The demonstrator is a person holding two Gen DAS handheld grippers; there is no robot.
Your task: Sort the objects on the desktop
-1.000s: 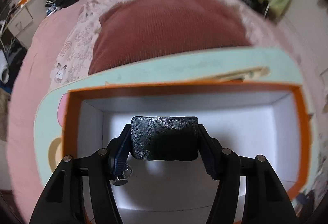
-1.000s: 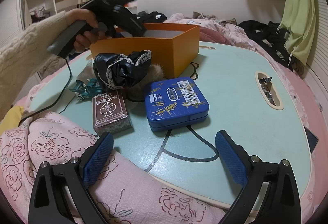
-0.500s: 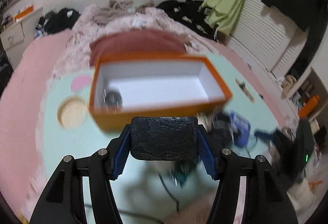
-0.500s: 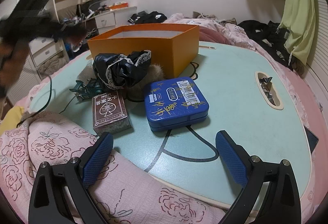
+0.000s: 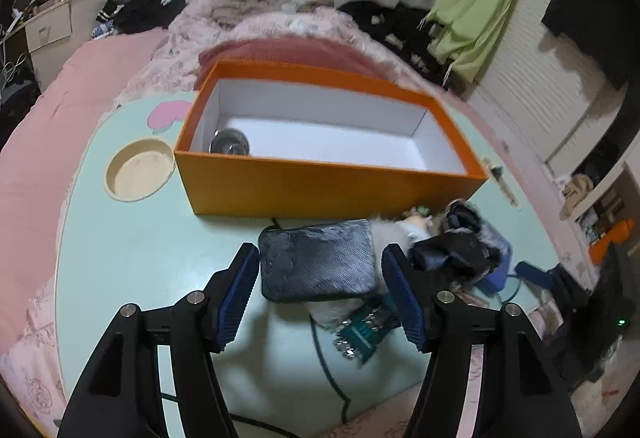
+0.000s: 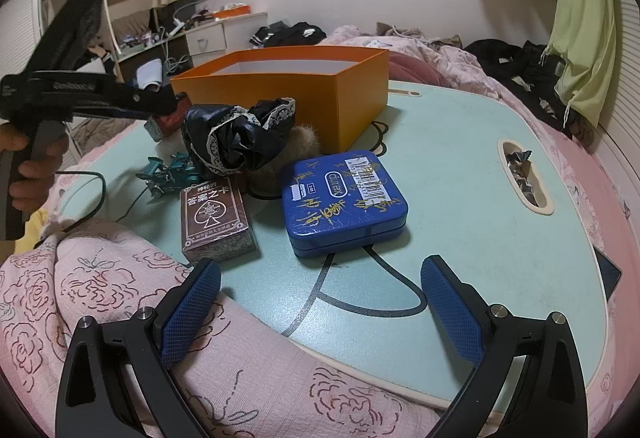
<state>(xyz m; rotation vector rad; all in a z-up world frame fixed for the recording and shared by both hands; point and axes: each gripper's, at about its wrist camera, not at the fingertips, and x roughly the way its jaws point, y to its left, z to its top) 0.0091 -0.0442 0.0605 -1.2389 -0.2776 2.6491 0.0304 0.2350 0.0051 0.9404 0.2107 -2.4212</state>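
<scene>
A dark textured pouch (image 5: 318, 262) sits between the fingers of my left gripper (image 5: 320, 254), whose jaws are opening; a thin gap shows at the right pad. It hangs over the mint table (image 5: 160, 258), just in front of the orange box (image 5: 320, 189), which holds a round metal item (image 5: 230, 143). From the right wrist view the left gripper (image 6: 160, 109) is at the far left, in a hand. My right gripper (image 6: 320, 266) stands open and empty at the table's near edge, before the blue tin (image 6: 344, 193) and card box (image 6: 216, 217).
A teal toy car (image 6: 172, 173), a black lace cloth (image 6: 236, 133) and a furry item (image 6: 300, 141) crowd the space beside the box. The table has a round recess (image 5: 140, 169) and a slot with foil wrappers (image 6: 520, 173). A pink blanket (image 6: 120, 298) covers the near edge.
My left gripper has drawn back from above the box's inside to the table in front of it, with the pouch between its fingers, and the jaws have widened. The right gripper has not moved.
</scene>
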